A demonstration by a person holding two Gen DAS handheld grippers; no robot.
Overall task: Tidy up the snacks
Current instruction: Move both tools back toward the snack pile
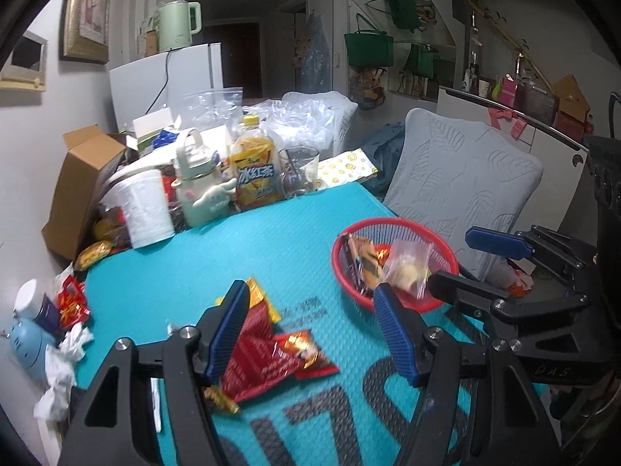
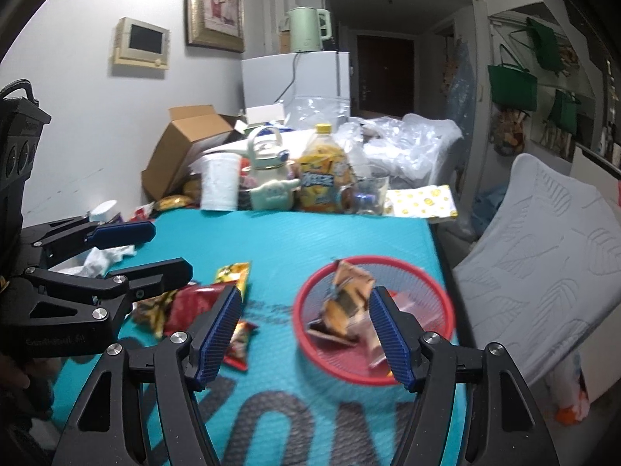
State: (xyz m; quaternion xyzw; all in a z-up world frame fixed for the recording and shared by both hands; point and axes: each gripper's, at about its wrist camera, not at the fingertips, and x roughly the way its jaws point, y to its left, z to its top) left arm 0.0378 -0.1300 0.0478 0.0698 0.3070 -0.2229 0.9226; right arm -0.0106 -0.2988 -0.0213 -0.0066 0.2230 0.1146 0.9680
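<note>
The landmark is the red mesh basket (image 1: 394, 260), which sits on the turquoise mat (image 1: 233, 256) covering the worktop, near the mat's edge beside a grey cushioned chair (image 1: 462, 178).

Basket contents: an orange-and-brown snack packet (image 2: 345, 303) propped upright, and a clear zip bag (image 1: 407, 268) holding pale pieces, leaning beside it.

Loose snacks: a cluster of red wrappers (image 1: 268, 353) lies on the mat well apart from the basket, toward the wall side. A yellow packet (image 2: 235, 273) lies at the far end of that cluster.

Left gripper (image 1: 310, 334): jaws stand partly open, with nothing between the pads. It hangs above the mat; the red wrappers appear just inside its wall-side finger, and the basket appears just beyond its other finger.

Right gripper (image 2: 306, 334): jaws stand partly open, with nothing clamped. In the right wrist view the basket and its upright packet appear behind the gap between the fingers, toward the chair-side finger.

Behind the basket, at the far end of the mat, stand a yellow iced-tea bottle (image 1: 254, 163), a cream flask with a handle (image 1: 200, 182), a glass mug (image 1: 299, 171) and a white paper roll (image 1: 145, 209). Crumpled tissue (image 1: 66, 365) lies off the mat by the wall.
</note>
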